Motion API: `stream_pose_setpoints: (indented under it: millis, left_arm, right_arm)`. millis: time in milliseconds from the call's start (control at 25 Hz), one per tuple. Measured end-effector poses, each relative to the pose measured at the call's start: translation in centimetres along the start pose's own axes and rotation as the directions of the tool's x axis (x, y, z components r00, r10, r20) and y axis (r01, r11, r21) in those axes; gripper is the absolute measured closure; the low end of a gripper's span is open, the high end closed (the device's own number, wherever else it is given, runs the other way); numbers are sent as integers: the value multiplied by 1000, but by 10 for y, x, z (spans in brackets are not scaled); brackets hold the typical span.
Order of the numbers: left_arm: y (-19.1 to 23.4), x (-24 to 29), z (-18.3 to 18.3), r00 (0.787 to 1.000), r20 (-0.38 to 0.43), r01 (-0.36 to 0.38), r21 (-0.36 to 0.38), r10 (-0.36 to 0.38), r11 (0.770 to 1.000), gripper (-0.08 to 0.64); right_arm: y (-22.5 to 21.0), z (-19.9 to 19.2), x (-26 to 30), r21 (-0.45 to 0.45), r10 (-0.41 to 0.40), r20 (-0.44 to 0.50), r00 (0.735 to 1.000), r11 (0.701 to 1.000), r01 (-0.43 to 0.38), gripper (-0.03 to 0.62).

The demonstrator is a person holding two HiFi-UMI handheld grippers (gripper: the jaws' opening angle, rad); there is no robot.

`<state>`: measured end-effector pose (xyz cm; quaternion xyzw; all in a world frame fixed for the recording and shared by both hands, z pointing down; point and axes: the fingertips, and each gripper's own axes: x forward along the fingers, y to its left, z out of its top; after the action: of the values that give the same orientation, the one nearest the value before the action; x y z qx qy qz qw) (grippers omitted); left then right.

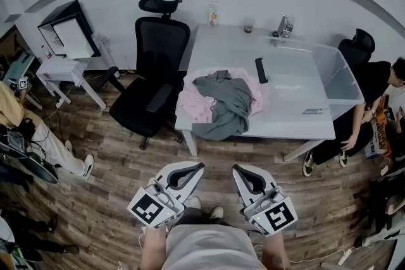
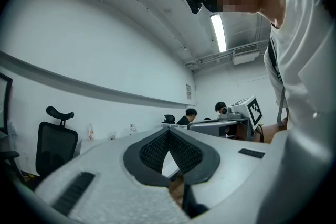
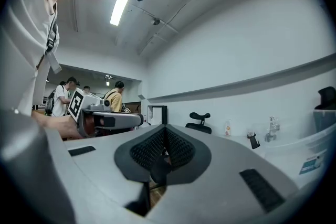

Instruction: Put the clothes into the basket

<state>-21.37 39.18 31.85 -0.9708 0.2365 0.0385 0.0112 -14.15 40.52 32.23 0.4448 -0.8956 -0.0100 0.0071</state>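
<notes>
A grey garment (image 1: 226, 100) lies crumpled on top of a pink garment (image 1: 197, 104) at the left end of the white table (image 1: 291, 117). A clear plastic basket (image 1: 335, 73) stands on the table's right end. Both grippers are held low and close to the person's body, well short of the table and level. My left gripper (image 1: 200, 166) is shut with nothing between its fingertips (image 2: 168, 131). My right gripper (image 1: 236, 168) is likewise shut and empty, its pads (image 3: 165, 129) meeting. Each gripper shows in the other's view.
A black office chair (image 1: 152, 85) stands at the table's left corner. A black remote-like thing (image 1: 260, 69), a bottle (image 1: 213, 14) and a cup (image 1: 249, 27) are on the table. A person sits at the right (image 1: 380, 88). A small white desk (image 1: 63, 66) stands far left.
</notes>
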Motion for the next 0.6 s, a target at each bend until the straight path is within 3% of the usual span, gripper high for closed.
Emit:
stream_pose_setpoints:
  millis: [600]
  left_arm:
    - [52,20,-12,999,-28,19,-23,-20,1000,555]
  right_arm:
    - [-27,-10,48,9,-29,-29,999,1000,30,588]
